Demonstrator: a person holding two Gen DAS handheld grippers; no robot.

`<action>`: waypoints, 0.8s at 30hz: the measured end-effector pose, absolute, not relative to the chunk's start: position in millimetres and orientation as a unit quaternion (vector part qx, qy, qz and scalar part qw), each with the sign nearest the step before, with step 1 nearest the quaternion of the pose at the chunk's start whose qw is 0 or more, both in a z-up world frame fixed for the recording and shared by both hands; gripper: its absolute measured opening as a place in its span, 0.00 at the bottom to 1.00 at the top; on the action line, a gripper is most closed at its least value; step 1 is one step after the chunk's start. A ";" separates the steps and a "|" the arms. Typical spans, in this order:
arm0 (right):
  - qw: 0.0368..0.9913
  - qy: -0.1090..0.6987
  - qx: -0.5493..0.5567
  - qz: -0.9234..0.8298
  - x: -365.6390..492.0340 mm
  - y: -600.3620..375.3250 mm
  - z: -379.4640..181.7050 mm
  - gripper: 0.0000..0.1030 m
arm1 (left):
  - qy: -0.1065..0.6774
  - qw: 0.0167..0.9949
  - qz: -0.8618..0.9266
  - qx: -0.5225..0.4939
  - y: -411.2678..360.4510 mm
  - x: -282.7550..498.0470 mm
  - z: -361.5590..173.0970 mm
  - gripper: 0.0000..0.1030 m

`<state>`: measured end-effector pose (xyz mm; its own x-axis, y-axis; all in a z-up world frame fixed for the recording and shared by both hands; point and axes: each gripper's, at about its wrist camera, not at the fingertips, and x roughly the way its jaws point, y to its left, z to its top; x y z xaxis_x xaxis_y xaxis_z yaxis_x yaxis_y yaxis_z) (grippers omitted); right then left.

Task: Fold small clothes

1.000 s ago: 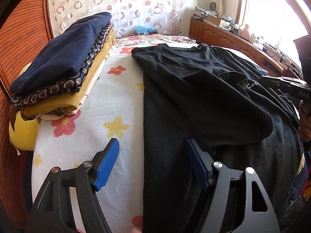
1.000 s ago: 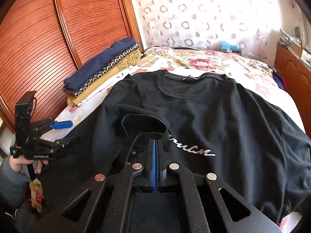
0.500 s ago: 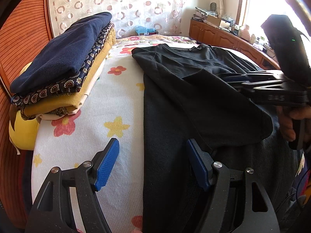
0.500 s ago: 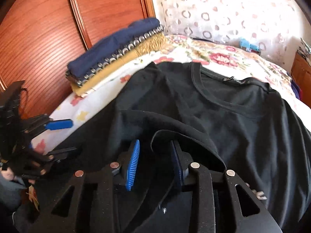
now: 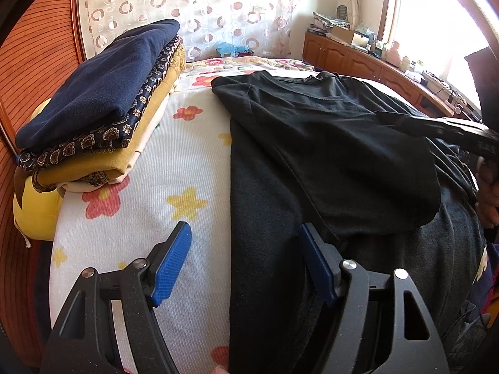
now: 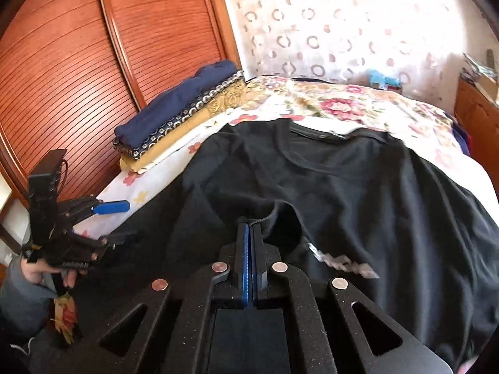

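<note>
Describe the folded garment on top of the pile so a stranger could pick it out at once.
Start at the ribbed wooden wardrobe doors along the bed's side; against them, on the flowered bedspread, sits a stack of folded clothes. The top piece is the navy blue garment. It alone is plain and dark blue; beneath it lie a patterned navy one and a mustard yellow one.

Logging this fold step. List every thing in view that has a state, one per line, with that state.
Black T-shirt: spread front-up on the bed, left sleeve folded in over the chest.
Right gripper: shut on the sleeve edge.
Left gripper: open, holding nothing, over the shirt's side edge.
Stack of clothes: folded, piled beside the shirt, navy piece on top.
Bed cover: spread flat under the shirt.
</note>
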<state>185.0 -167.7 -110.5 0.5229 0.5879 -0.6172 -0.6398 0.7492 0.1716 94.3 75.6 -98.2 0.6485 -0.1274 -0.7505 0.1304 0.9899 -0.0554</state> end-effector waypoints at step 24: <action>0.855 0.396 -0.066 0.327 246.7 -128.8 -134.3 0.32 | 0.413 0.908 -0.070 0.003 74.6 95.5 -98.4 0.70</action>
